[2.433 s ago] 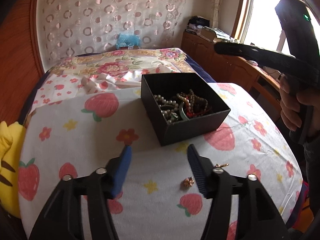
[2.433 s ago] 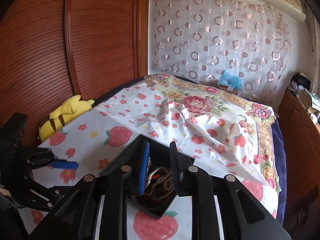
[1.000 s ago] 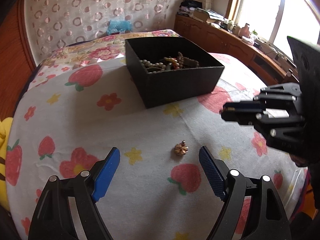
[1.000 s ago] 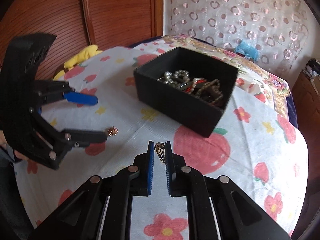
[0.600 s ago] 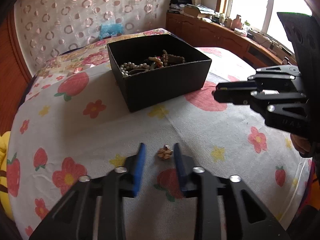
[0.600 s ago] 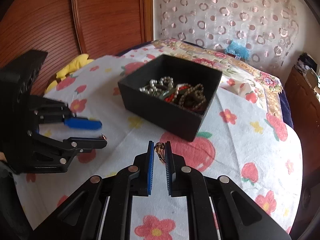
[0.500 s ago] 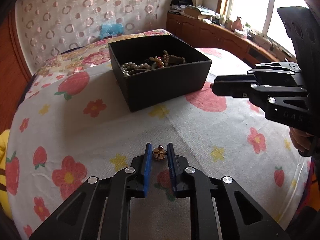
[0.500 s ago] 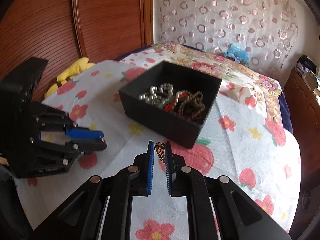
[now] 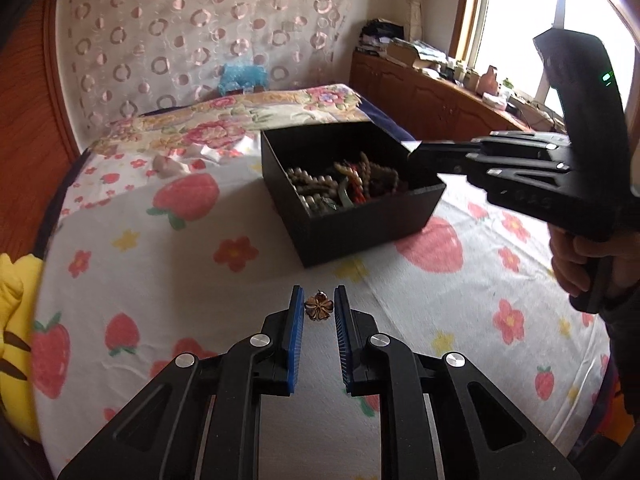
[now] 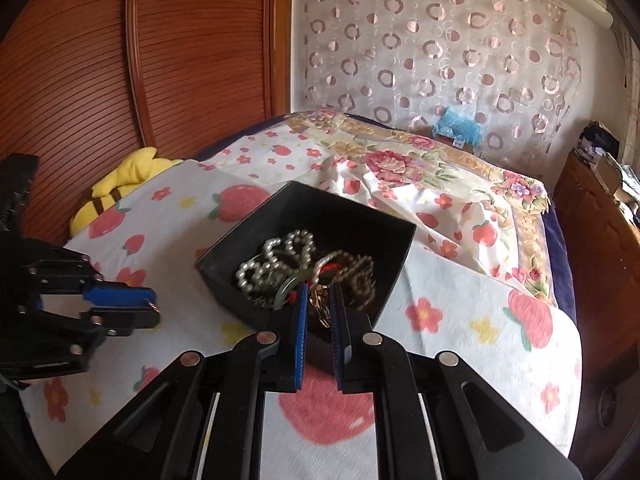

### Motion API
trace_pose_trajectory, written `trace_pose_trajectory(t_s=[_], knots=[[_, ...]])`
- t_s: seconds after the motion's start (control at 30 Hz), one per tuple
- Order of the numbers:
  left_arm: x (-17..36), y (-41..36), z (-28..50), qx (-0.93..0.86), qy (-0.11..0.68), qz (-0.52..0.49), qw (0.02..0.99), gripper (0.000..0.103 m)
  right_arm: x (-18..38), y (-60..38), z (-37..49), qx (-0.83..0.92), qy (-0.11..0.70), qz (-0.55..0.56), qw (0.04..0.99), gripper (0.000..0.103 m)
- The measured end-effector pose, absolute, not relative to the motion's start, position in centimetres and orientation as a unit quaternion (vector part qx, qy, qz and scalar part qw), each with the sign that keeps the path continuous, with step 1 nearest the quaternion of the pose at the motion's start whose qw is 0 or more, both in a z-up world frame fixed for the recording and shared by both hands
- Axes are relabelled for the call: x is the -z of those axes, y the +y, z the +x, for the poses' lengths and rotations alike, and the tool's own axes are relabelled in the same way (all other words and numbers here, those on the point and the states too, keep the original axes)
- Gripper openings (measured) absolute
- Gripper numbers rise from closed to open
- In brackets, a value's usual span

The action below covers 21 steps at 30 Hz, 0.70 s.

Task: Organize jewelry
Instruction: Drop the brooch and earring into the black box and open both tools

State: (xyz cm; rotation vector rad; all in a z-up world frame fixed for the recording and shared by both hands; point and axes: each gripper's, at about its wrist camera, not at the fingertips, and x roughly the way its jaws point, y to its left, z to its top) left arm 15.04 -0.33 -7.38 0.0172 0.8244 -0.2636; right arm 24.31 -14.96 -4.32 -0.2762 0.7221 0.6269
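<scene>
Gold flower earring (image 9: 319,307): pinched in the left gripper (image 9: 319,312), whose pads stood wide around it a second ago; now lifted off the strawberry sheet (image 9: 180,272).
Black box (image 9: 360,236): mid-bed, beads inside.
Right gripper (image 10: 319,312): clamped on a small gold piece (image 10: 319,300), now above the box's near rim; drop seems next.

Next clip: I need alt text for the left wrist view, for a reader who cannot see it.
The left hand-held gripper pinches a small gold flower-shaped earring above a strawberry-print cloth. Beyond it stands an open black box of bead necklaces, and the right hand-held gripper reaches over the box from the right.
</scene>
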Motion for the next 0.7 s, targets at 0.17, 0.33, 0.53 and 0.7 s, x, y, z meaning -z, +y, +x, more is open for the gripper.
trace_pose_trajectory(t_s=[0.17, 0.33, 0.53, 0.7], knots=[[5.9, -0.2, 16.2, 0.124, 0.382, 0.011, 0.916, 0.014, 4.1, -15.0, 25.2, -0.293, 0.339, -0.124, 0.885, 0.013], [4.7, -0.3, 17.5, 0.123, 0.368, 0.017, 0.922, 0.014, 3.7, -15.4, 25.9, -0.286, 0.332, -0.113, 0.892, 0.026], [3.9, -0.9, 19.4, 0.123, 0.358, 0.021, 0.925, 0.014, 3.3, -16.3, 26.0, -0.283, 0.329, -0.100, 0.895, 0.027], [3.7, -1.9, 21.2, 0.121, 0.355, 0.032, 0.926, 0.014, 3.3, -17.8, 25.7, -0.276, 0.332, -0.085, 0.898, 0.027]])
